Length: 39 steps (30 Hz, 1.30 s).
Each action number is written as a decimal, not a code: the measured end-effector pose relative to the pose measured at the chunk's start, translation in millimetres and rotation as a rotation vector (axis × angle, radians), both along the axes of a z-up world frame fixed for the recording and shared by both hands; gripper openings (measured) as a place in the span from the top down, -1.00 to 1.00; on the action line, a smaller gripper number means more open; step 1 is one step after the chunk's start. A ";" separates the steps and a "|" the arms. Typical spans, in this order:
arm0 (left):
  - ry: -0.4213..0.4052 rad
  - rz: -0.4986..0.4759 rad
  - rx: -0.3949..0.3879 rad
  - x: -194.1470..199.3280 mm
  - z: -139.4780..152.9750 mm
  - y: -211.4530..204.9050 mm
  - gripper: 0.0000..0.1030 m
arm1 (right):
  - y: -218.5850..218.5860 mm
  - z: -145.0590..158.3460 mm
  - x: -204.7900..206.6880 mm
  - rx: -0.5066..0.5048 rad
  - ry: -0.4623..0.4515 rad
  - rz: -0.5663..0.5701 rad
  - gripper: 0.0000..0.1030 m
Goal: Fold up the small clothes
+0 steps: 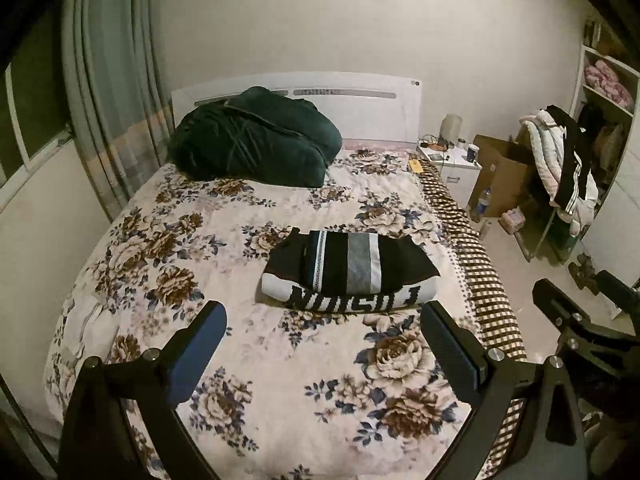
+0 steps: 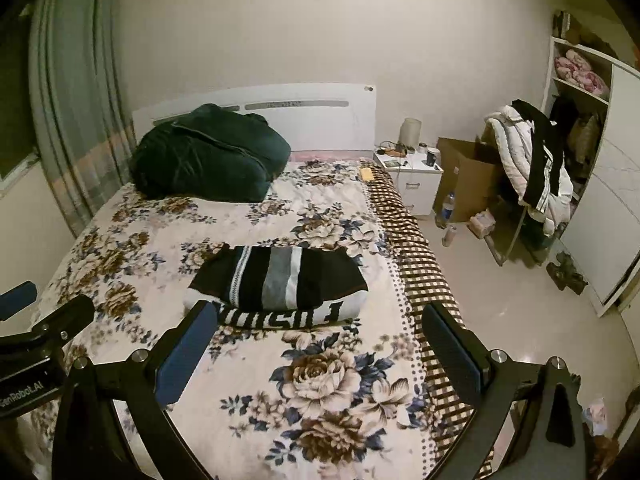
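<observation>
A small garment [image 1: 350, 274] lies folded into a compact bundle on the floral bedspread [image 1: 224, 216], toward the bed's right side. It is black with grey and white stripes, and a white band with black lettering runs along its near edge.

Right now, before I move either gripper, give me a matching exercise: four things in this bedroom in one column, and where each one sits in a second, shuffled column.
Things:
1. Folded striped garment
2. Dark green bundle
3. Cardboard box
4. Mug

Places:
A. On the floor past the nightstand
B. On the nightstand top
C. Against the headboard, at the far end of the bed
D. In the middle of the flowered bedspread, ahead of both open grippers

Pairs: 1-D, 2-C, 3-A, 4-B

Left gripper and right gripper hold nothing.
</observation>
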<state>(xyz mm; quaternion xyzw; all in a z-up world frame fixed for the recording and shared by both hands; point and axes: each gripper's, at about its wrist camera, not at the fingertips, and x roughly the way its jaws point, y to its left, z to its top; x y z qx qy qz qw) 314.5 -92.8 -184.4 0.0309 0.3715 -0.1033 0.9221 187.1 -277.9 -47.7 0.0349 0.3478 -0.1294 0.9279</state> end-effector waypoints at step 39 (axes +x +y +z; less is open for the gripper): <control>-0.053 0.079 0.029 -49.1 26.0 -5.9 -0.92 | -2.9 54.6 -56.2 -0.011 -0.025 0.059 -1.00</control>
